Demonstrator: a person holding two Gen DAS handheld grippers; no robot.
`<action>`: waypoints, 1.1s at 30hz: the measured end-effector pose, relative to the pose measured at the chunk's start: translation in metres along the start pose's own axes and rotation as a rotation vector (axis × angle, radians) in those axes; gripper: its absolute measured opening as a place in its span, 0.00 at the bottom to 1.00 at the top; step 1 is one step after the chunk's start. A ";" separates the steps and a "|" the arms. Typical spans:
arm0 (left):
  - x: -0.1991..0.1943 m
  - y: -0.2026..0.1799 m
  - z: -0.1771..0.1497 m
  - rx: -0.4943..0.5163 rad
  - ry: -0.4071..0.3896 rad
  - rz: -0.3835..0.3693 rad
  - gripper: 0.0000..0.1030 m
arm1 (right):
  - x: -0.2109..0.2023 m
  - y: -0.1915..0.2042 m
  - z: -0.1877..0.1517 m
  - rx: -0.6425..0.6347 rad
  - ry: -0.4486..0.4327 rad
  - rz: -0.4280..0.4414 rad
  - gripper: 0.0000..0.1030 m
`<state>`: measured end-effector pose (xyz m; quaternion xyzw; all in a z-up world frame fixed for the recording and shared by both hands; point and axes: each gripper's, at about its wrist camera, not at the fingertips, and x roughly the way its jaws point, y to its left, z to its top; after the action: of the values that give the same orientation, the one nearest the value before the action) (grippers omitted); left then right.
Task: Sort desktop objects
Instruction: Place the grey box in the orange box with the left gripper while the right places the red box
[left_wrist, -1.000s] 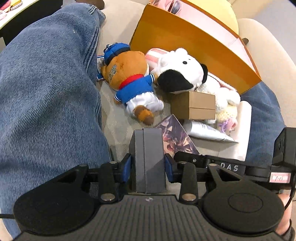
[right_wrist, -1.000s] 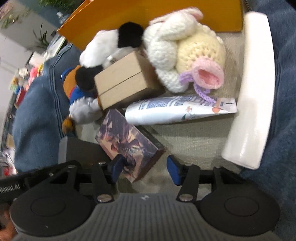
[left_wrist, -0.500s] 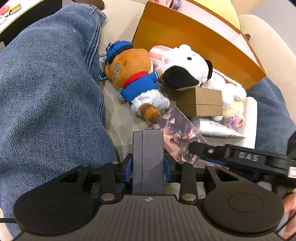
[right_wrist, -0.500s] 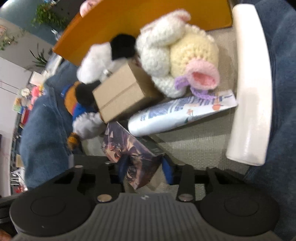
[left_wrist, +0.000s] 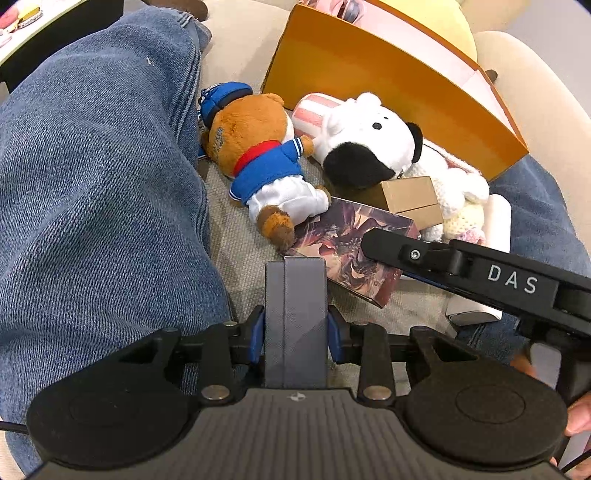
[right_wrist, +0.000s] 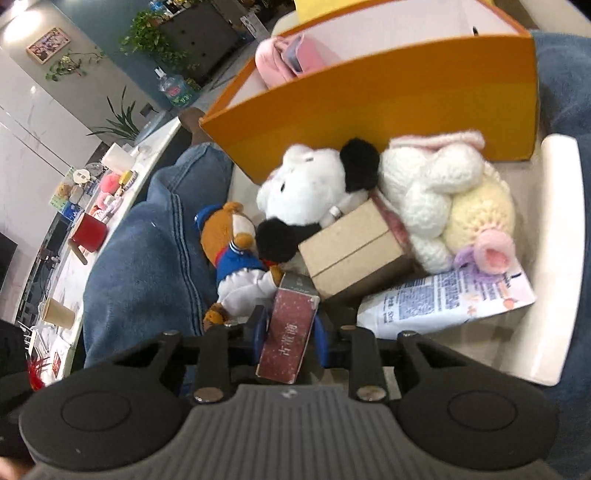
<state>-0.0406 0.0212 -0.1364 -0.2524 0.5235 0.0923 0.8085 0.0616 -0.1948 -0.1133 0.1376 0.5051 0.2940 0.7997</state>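
Gripping step in hand: right tool (right_wrist: 290, 332) pinches the illustrated card box (right_wrist: 288, 332) on edge, near the plush pile; left tool (left_wrist: 295, 328) clamps a grey box (left_wrist: 295, 321). Next, likely: carry both to the orange bin (right_wrist: 388, 107).

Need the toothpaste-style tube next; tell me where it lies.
In the right wrist view the white tube lies at lower right, under the crocheted doll and right of the cardboard box, beside the right gripper.
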 end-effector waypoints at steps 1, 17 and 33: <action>-0.001 0.000 0.000 0.002 -0.002 -0.004 0.37 | 0.008 0.002 0.000 0.004 -0.001 0.001 0.27; -0.087 -0.030 0.047 0.174 -0.165 -0.129 0.37 | -0.083 0.015 0.062 -0.121 -0.094 0.026 0.23; -0.033 -0.109 0.245 0.313 -0.239 -0.109 0.37 | -0.046 -0.006 0.212 -0.082 -0.197 -0.092 0.23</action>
<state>0.1858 0.0558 0.0066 -0.1389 0.4173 -0.0048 0.8981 0.2376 -0.2116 0.0133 0.1096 0.4174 0.2627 0.8630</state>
